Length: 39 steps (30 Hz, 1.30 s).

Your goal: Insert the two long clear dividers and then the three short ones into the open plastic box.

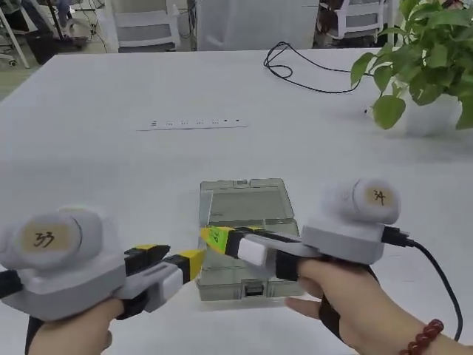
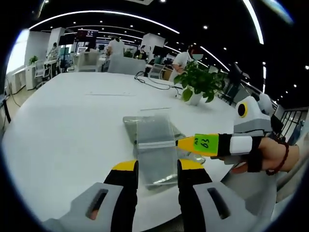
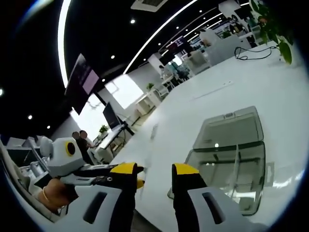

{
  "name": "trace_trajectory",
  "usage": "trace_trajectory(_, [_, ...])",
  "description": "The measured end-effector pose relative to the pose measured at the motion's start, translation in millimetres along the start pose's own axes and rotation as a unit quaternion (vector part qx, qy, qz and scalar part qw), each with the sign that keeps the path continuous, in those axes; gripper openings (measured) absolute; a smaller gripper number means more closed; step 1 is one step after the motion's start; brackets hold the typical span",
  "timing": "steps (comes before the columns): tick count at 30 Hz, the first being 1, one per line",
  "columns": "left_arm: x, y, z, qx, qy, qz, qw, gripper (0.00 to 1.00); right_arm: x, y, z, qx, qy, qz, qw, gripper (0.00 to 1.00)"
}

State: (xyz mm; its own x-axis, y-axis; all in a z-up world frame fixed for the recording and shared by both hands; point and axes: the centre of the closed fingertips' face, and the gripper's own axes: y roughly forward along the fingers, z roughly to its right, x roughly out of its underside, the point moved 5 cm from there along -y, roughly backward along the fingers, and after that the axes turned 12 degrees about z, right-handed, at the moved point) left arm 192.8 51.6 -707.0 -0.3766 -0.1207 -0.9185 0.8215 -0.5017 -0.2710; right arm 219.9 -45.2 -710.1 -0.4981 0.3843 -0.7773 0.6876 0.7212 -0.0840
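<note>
The clear plastic box sits on the white table in front of the person, with its lid folded back flat on the far side. In the right gripper view a pale thin line runs along the inside of the box; it may be a divider, but it is too faint to be sure. The right gripper hangs over the near left part of the box, its jaws parted by a moderate gap with nothing between them. The left gripper is just beside the box's near left corner and points toward it, its jaws likewise apart and holding nothing. The tips of the two grippers are close together, the right one crossing in front of the left one's jaws. Farther back on the table lie a white power strip and a looped black cable, and a potted plant stands at the far right, all well apart from the box.
</note>
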Motion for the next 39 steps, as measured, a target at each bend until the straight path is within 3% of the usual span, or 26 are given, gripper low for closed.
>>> trace_trajectory(5, [-0.5,-1.4,10.4,0.012,0.004,-0.002,0.9999,0.3,1.1,1.3,-3.9,-0.001,0.01,0.01,0.9999,0.25])
trace_trajectory(19, [1.4,-0.3,23.3,0.035,-0.013,-0.003,0.9993,0.3,5.9,1.6,-6.9,0.007,0.062,0.023,0.9978,0.11])
trace_trajectory(21, [2.1,-0.2,24.0,0.035,-0.013,-0.005,0.9993,0.3,6.3,1.2,-7.1,0.005,0.063,0.024,0.9977,0.07])
trace_trajectory(39, [-4.1,-0.2,22.5,0.031,0.003,-0.006,0.9995,0.31,1.9,4.7,-12.2,0.005,0.072,0.037,0.9967,0.06])
